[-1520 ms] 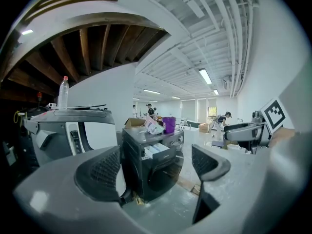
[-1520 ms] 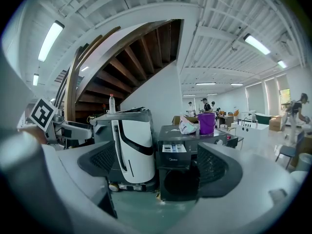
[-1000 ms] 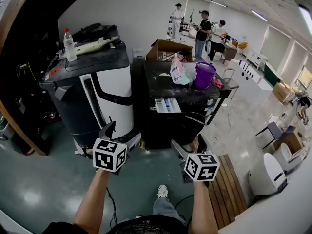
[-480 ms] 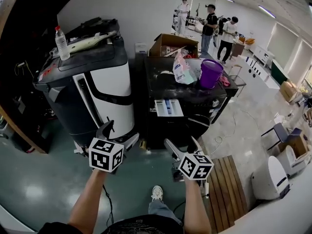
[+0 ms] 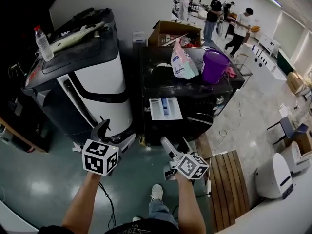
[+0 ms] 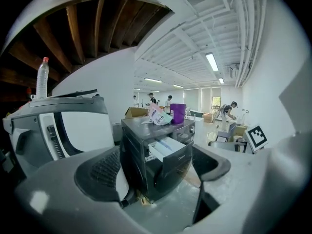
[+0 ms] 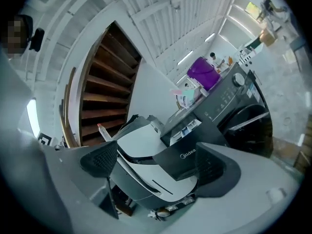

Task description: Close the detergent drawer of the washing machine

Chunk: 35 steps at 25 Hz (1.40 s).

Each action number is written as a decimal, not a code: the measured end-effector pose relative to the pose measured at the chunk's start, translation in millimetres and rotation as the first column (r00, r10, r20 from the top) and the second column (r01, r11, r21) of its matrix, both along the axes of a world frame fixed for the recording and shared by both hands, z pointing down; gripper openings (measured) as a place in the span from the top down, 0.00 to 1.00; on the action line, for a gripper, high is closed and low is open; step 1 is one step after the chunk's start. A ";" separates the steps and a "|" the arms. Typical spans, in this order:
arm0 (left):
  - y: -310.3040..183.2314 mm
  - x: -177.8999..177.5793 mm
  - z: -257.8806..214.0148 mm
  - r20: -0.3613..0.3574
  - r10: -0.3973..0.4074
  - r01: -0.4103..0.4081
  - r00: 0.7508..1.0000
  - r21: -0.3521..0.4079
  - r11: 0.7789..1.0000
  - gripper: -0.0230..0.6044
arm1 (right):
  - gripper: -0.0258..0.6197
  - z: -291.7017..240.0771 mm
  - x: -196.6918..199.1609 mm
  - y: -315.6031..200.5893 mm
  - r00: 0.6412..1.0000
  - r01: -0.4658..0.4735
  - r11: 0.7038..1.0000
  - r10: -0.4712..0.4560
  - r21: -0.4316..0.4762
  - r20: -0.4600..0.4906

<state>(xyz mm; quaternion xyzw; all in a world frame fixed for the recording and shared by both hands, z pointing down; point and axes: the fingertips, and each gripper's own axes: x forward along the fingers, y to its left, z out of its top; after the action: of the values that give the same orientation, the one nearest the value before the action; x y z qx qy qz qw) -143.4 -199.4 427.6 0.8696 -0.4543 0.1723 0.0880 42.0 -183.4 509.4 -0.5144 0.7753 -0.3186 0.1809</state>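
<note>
A black washing machine [image 5: 195,99] stands ahead of me, its white detergent drawer [image 5: 165,108] pulled out toward me. In the left gripper view the drawer [image 6: 165,150] juts from the machine [image 6: 139,165] between the jaws, some way off. The right gripper view shows the drawer front [image 7: 179,159] close ahead, with the machine [image 7: 234,106] behind it. My left gripper [image 5: 113,136] is open, low and left of the drawer. My right gripper [image 5: 174,147] is open, just below the drawer. Neither touches anything.
A white and grey appliance [image 5: 92,89] stands left of the machine with a water bottle [image 5: 42,43] on top. A purple bucket [image 5: 214,65], a bag [image 5: 182,62] and a cardboard box [image 5: 173,30] sit on and behind the machine. Wooden slats [image 5: 229,184] lie right. People stand far back.
The head view has moved closer and tilted down onto the machine. Both grippers sit slightly lower and left in view, the right one now nearer under the drawer.
</note>
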 end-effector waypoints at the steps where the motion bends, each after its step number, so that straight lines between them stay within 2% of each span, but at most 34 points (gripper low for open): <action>1: -4.9 3.8 0.6 0.005 0.003 -0.003 1.000 0.000 1.000 0.26 | 0.18 5.5 1.4 -5.6 1.000 -0.002 1.000 0.002 -0.003 0.031; 10: -40.7 36.6 -8.6 0.022 0.016 -0.017 1.000 0.049 0.999 0.26 | 0.18 54.8 7.5 -46.2 0.971 0.005 1.000 0.000 -0.023 0.238; 19: -55.7 36.1 27.6 0.056 -0.016 0.019 0.998 -0.037 0.999 0.26 | 0.18 88.9 19.5 -73.4 0.920 -0.011 0.999 0.024 -0.037 0.392; 24: -60.6 26.9 35.5 0.074 -0.040 0.044 0.996 -0.061 0.997 0.26 | 0.20 95.2 18.5 -83.6 0.877 0.009 1.000 0.000 -0.015 0.480; 28: -63.0 19.6 38.6 0.076 -0.060 0.066 0.995 -0.070 0.995 0.26 | 0.22 99.0 16.4 -88.3 0.851 0.022 1.000 -0.014 -0.009 0.525; 31: -65.0 16.8 41.1 0.077 -0.070 0.076 0.995 -0.077 0.994 0.26 | 0.25 97.0 17.9 -93.0 0.851 0.022 1.000 -0.029 0.021 0.524; 35: -64.9 17.5 40.9 0.074 -0.074 0.080 0.994 -0.080 0.994 0.26 | 0.33 98.7 16.4 -98.1 0.859 0.037 0.999 -0.039 0.014 0.510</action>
<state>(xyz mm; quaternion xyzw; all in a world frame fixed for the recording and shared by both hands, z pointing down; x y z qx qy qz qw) -125.9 -264.2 468.4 0.8402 -0.4830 0.2182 0.1144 58.4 -281.4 608.1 -0.3960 0.7105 -0.4454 0.3741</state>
